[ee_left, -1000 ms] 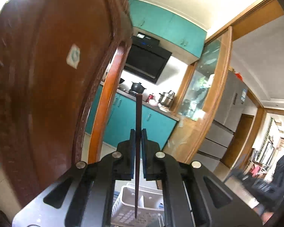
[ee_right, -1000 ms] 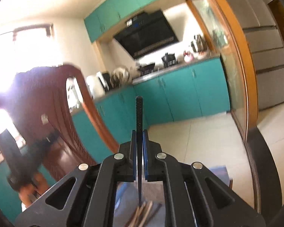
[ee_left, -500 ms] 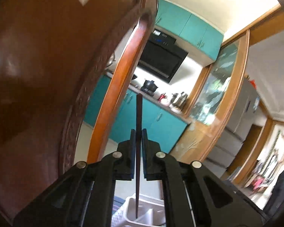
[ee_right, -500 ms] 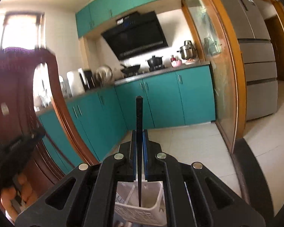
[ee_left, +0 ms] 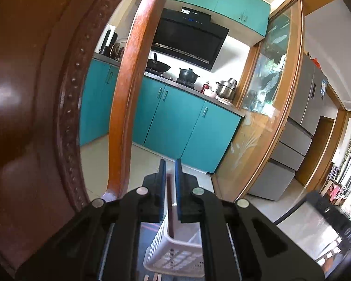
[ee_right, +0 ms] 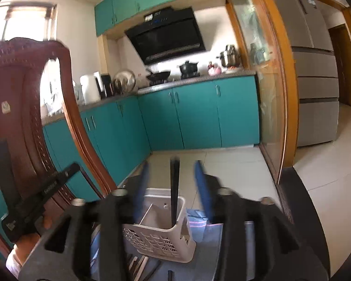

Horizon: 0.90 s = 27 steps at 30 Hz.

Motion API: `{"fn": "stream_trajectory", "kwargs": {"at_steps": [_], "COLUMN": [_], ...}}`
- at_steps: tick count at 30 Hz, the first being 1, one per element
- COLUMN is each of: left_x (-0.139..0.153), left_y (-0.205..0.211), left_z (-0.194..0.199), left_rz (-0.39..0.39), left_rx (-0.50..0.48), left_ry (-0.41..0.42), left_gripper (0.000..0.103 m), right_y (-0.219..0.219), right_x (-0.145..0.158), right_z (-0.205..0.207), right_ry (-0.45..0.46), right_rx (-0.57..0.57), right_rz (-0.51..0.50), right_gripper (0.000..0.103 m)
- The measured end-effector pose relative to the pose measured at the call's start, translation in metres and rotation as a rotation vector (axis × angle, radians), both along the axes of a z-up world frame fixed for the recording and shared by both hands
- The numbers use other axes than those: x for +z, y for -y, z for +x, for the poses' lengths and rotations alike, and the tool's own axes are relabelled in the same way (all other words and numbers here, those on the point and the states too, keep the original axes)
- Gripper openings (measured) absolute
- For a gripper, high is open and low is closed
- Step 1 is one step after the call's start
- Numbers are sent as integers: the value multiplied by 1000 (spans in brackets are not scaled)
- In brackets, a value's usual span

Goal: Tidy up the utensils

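Both grippers have released since half a second ago: the right gripper (ee_right: 172, 175) now stands wide apart around a dark chopstick (ee_right: 174, 187) upright in the white basket (ee_right: 161, 238), the left gripper (ee_left: 170, 182) slightly parted above it.

white plastic basket (ee_right: 161, 236), glossy wood chair (ee_left: 23, 117)

We are in a home kitchen: ahead of our claws, teal cabinets (ee_right: 194, 114), a black range hood (ee_left: 189, 39), pots on the stove (ee_left: 187, 76), a steel fridge (ee_right: 313, 63) further right
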<state>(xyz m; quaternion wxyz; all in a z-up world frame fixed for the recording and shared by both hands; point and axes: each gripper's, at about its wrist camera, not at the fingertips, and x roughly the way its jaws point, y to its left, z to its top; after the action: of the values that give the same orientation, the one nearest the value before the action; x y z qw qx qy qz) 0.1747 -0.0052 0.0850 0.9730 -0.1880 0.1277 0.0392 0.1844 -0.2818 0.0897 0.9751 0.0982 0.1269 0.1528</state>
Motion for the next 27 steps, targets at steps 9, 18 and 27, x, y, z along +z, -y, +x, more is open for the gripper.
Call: {"fn": "stream_trajectory", "kwargs": {"at_steps": [9, 18, 27], "left_x": [-47, -126, -142], "left_y": [21, 31, 16], "left_z": [-56, -35, -34], "left_rz": [154, 243, 195], "left_rx": [27, -65, -102], "left_ry": [-109, -542, -651], "left_gripper": [13, 15, 26], "right_y": [35, -30, -78], "right_x": [-54, -149, -186], "right_z": [-63, 3, 15], "right_ry": [56, -515, -623], "right_rx": [-72, 5, 95], "right_rz": [53, -209, -329], "right_gripper": [51, 51, 51]}}
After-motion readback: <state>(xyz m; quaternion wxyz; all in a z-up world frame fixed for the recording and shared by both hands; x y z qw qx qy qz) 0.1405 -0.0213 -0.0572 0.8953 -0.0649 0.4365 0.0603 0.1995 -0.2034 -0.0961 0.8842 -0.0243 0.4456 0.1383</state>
